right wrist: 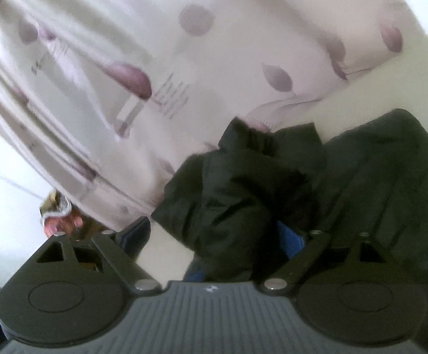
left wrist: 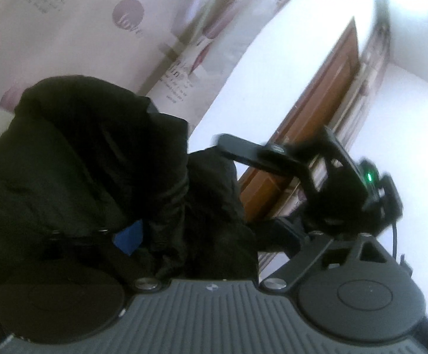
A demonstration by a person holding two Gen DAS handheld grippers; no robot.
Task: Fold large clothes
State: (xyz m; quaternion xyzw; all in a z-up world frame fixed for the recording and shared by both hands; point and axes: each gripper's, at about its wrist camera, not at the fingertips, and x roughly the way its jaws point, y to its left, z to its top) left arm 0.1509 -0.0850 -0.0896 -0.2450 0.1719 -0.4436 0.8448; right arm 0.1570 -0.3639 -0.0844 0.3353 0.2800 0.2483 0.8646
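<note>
In the left wrist view, the left gripper [left wrist: 202,236] is seen nearest, its jaws spread wide apart. A black jacket [left wrist: 96,162] is bunched between and over them, with loose folds lying across the left finger; no clamping on the cloth can be made out. A blue fingertip pad [left wrist: 128,236] is partly exposed among the folds. Just beyond, to the right of the picture, the right gripper [left wrist: 317,177] is seen from the side, blurred, with a small green light showing on its body; one of its fingers reaches towards the jacket's edge. Farther back a curtain [left wrist: 102,29] printed with mauve flowers and lettering is seen, and beside it a brown wooden door [left wrist: 326,94] set in a white wall.

In the right wrist view, the right gripper [right wrist: 214,236] is shown with its jaws wide apart. The black jacket [right wrist: 243,191] is heaped between them on a pale surface [right wrist: 166,250], draped against the right finger, where a blue pad [right wrist: 290,239] shows; it is not pinched. Behind it the flowered curtain [right wrist: 184,73] hangs, blurred. At the lower left a small pink and brown object [right wrist: 57,215] is seen, too blurred to be identified.
</note>
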